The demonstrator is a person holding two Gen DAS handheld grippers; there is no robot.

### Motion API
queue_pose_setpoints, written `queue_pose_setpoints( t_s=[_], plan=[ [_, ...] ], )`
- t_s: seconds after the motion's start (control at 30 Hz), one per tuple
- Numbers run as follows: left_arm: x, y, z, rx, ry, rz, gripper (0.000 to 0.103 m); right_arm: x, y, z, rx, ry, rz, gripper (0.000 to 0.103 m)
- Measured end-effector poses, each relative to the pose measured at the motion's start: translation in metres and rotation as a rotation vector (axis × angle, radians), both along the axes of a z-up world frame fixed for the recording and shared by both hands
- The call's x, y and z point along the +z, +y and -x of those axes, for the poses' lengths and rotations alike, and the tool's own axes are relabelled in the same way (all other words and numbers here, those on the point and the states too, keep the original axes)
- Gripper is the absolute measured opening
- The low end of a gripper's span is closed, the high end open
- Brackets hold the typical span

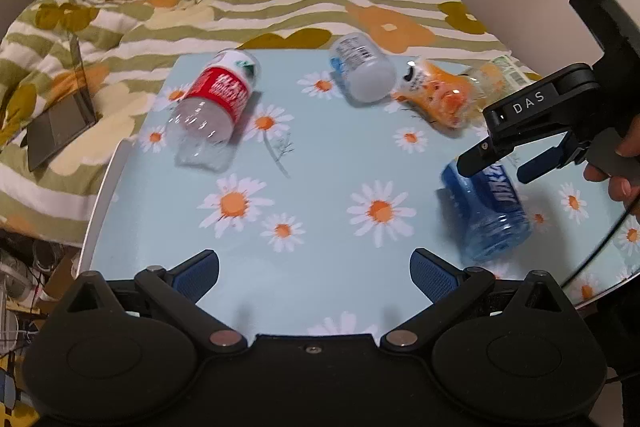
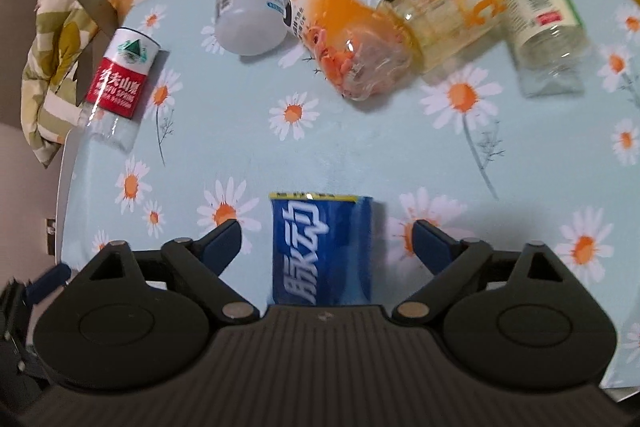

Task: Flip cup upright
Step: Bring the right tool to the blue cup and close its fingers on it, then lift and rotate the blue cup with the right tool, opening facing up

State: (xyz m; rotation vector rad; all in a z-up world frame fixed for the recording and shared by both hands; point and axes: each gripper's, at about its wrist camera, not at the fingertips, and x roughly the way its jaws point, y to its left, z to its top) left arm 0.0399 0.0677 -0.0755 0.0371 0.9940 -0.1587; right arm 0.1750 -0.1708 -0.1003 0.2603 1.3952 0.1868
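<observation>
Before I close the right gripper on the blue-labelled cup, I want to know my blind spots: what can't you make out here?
- Blue-labelled clear plastic cup: the right wrist view hides its near end behind the gripper body; the left wrist view shows it blurred, partly behind the right gripper.
- Which end is its open mouth: unclear in both views.
- Green-labelled clear cup: mostly hidden by the right gripper in the left wrist view.

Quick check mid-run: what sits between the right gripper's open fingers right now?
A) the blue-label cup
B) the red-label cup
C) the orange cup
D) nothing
A: in the right wrist view the blue-label cup lies on the table between the spread fingers of the right gripper, not yet clamped.
</observation>
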Motion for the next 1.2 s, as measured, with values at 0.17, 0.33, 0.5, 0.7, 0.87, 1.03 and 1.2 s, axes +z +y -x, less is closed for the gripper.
queue_pose_setpoints(
  t_s=[0.17,0.33,0.5,0.7,0.87,1.03,1.2],
  plan=[
    [-0.009,0.019,-0.003,0.038,0.039,0.038,0.103,-0.016,0.0,-0.008,-0.04,0.065,-0.033,0.086],
    [-0.012,0.031,-0.004,0.066,0.06,0.075,0.103,-0.02,0.003,-0.007,-0.036,0.066,-0.027,0.076],
    [-0.011,0.034,-0.004,0.064,0.061,0.093,0.103,-0.018,0.005,-0.006,-0.03,0.056,-0.02,0.074],
    [-0.005,0.031,-0.004,0.055,0.048,0.1,0.103,-0.009,0.007,-0.003,-0.026,0.025,-0.029,0.073],
    [0.002,0.028,-0.004,0.046,0.035,0.096,0.103,0.023,0.002,0.011,-0.073,-0.143,-0.039,0.073],
    [0.001,0.024,-0.007,0.042,0.037,0.103,0.103,0.03,0.01,0.056,-0.217,-0.522,-0.004,0.075],
    [-0.002,0.022,-0.004,0.047,0.041,0.093,0.103,0.0,0.027,0.076,-0.272,-0.724,0.047,0.075]
  ],
)
